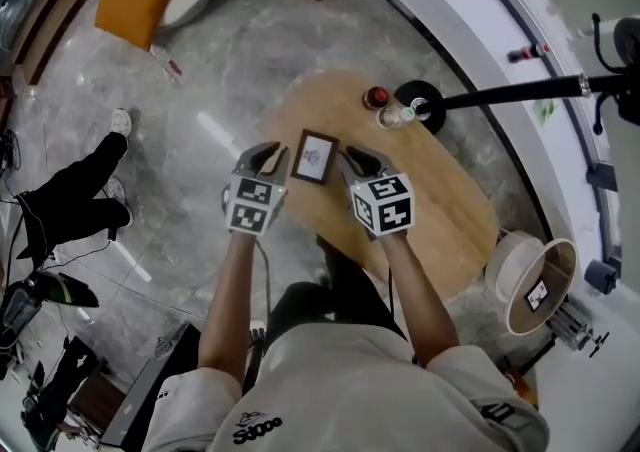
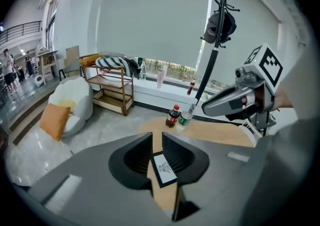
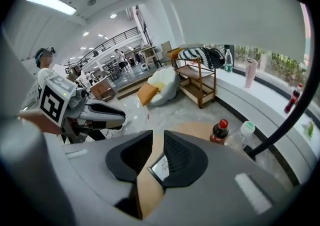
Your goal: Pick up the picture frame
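Note:
A small dark-framed picture frame (image 1: 315, 157) lies flat on the oval wooden table (image 1: 440, 210). My left gripper (image 1: 268, 155) hovers just left of it and my right gripper (image 1: 358, 160) just right of it, both tilted down toward the table. In the left gripper view the picture frame (image 2: 164, 168) shows through the gap of the left gripper (image 2: 156, 142), lying on the table below it. The right gripper (image 3: 158, 145) likewise looks down on the picture frame (image 3: 160, 166) between its parted jaws. Both are open and hold nothing.
A cola bottle (image 1: 376, 97) and a clear bottle (image 1: 392, 118) stand at the table's far end beside a coat stand base (image 1: 420, 100). A round white drum (image 1: 530, 280) sits right of the table. A person's legs (image 1: 70, 200) are on the floor at left.

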Tool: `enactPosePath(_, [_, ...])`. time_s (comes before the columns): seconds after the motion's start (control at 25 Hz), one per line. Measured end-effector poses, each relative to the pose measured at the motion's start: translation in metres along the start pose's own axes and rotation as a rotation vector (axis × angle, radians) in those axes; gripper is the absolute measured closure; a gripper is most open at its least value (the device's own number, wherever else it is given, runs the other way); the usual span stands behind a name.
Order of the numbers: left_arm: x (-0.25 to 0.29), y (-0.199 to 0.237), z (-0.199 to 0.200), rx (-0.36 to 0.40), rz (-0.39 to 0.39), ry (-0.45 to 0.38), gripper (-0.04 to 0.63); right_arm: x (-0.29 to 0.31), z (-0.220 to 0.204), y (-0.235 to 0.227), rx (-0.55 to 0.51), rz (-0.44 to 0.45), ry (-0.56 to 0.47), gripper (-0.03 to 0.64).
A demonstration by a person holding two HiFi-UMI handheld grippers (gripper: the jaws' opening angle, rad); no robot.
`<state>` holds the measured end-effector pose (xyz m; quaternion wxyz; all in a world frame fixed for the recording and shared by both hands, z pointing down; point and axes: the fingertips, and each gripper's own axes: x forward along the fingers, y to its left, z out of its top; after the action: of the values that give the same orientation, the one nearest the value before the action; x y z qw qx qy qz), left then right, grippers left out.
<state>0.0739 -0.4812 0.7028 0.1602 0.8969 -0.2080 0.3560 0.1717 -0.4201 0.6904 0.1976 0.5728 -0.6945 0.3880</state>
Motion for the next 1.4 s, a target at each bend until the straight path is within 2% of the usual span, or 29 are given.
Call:
enactPosePath(0.2, [0.047,0.001,-0.042,-0.019,-0.041,0.07,0.523,0.042,-0.044,-0.015,0.03,0.003,0.091,0.528])
enactPosePath(0.52, [0.109,0.011,-0.1,-0.102,-0.065,0.161,0.511,0.107,-0.09,-0.046,0.13,-0.022,0.18,0.528])
enactPosePath(0.72, [0.138,-0.001,-0.138,-0.121,-0.096,0.223,0.503,0.142,-0.118,-0.062,0.195,-0.048,0.226,0.517])
enactPosePath(1.0, [0.166,-0.003,-0.186,-0.145,-0.089,0.296,0.495,0.175,-0.155,-0.076,0.279,-0.084,0.286,0.497])
enactPosePath(1.24, [0.184,-0.007,-0.215,-0.092,-0.066,0.348,0.485,0.19,-0.18,-0.094,0.333,-0.119,0.322,0.488])
enactPosePath(1.4, [0.189,-0.007,-0.226,-0.091,-0.07,0.365,0.476,0.199,-0.186,-0.095,0.295,-0.123,0.341,0.488])
